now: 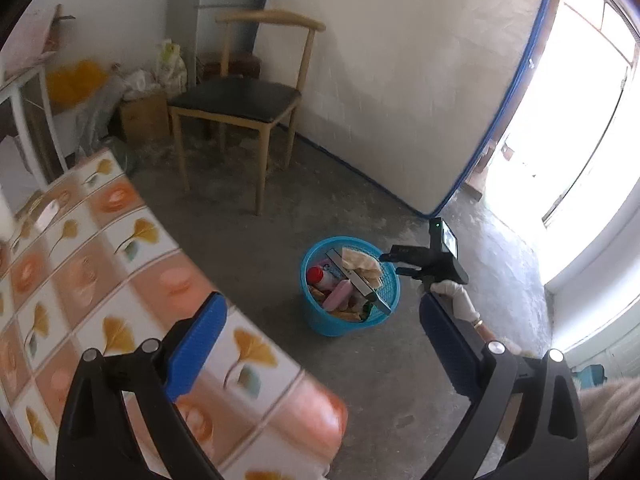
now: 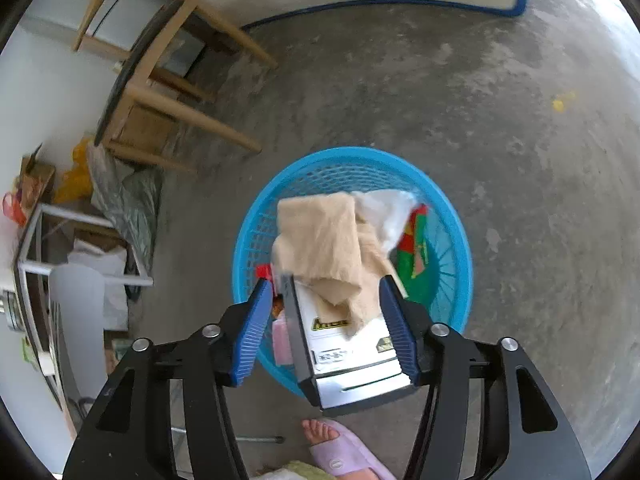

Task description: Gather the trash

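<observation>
A blue plastic basket [image 1: 352, 320] stands on the concrete floor, full of trash; it also shows in the right wrist view [image 2: 452, 224]. In it lie a beige crumpled paper [image 2: 320, 236], a white and black box [image 2: 352, 356], a white plastic bag [image 2: 384, 208], a red and green wrapper [image 2: 416, 248] and a red-capped bottle [image 1: 320, 276]. My right gripper [image 2: 324, 316] is open just above the basket, its fingers either side of the box, holding nothing; it shows in the left wrist view [image 1: 392, 264]. My left gripper [image 1: 320, 344] is open and empty over the table corner.
A table with a floral tile cloth [image 1: 100, 280] fills the lower left. A wooden chair [image 1: 240, 100] stands by the wall, with bags and a cardboard box [image 1: 144, 116] beside it. A mattress [image 1: 400, 80] leans on the wall. A foot in a purple slipper [image 2: 344, 452] is near the basket.
</observation>
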### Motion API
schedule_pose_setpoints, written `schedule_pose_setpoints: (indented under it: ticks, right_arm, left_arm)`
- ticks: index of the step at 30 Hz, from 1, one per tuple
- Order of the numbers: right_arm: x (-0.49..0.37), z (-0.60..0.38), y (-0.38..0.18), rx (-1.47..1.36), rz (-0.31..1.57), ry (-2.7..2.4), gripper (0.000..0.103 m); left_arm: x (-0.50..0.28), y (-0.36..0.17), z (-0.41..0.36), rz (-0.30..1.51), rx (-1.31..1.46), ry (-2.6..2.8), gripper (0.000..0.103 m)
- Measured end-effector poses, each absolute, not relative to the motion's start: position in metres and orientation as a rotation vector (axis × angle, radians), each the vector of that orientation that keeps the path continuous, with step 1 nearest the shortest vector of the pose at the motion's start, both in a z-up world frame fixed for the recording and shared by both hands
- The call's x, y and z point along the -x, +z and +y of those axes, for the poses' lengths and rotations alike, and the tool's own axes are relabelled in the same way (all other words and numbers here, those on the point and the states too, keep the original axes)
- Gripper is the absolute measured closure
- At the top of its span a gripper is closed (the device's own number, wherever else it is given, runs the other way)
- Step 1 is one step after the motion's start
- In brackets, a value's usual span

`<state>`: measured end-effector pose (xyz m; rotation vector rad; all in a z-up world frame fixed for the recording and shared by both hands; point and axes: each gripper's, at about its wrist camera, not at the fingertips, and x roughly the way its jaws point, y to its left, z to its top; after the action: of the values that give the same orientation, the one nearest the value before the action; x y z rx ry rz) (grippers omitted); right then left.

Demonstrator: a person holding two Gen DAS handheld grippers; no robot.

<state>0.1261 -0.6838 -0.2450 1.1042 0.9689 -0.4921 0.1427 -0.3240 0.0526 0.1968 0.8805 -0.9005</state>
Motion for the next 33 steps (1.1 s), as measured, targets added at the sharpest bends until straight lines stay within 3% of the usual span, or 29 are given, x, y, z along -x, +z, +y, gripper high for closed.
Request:
schedule_pose_setpoints:
  ticks: [6,12,18,22,27,33]
  right_arm:
    - [-0.102,-0.676,-0.205,-1.039,0.925,-0.508,0.043]
    - [-0.059,-0.616,-0.099,-0.773,0.797,-0.460,0.041]
    - [0.000,-0.515,0.020,-0.471,0.566,-0.405,0.008]
    - [0.028,-0.461,0.067,-0.347,0.452,-0.391,0.007]
    - [0.039,-0.410,0.083,-0.261,0.410,-0.397,0.007]
    - [0.007,-0.357,0.054,-0.095,0.636,-0.397,0.007]
  left_arm:
    - [-0.115,0.049,-0.284,0.829,-0.170,-0.877,0.008]
    - [-0.093,0.062,-0.244,0.743,-0.144,-0.798,0.008]
    - [-0.068,0.077,-0.201,0.651,-0.145,-0.581,0.006]
    - [-0.054,0.079,-0.178,0.625,-0.147,-0.479,0.006]
    - [-0.042,0.072,-0.151,0.650,-0.045,-0.335,0.006]
    - [-0.034,0.044,-0.152,0.778,-0.077,-0.266,0.006]
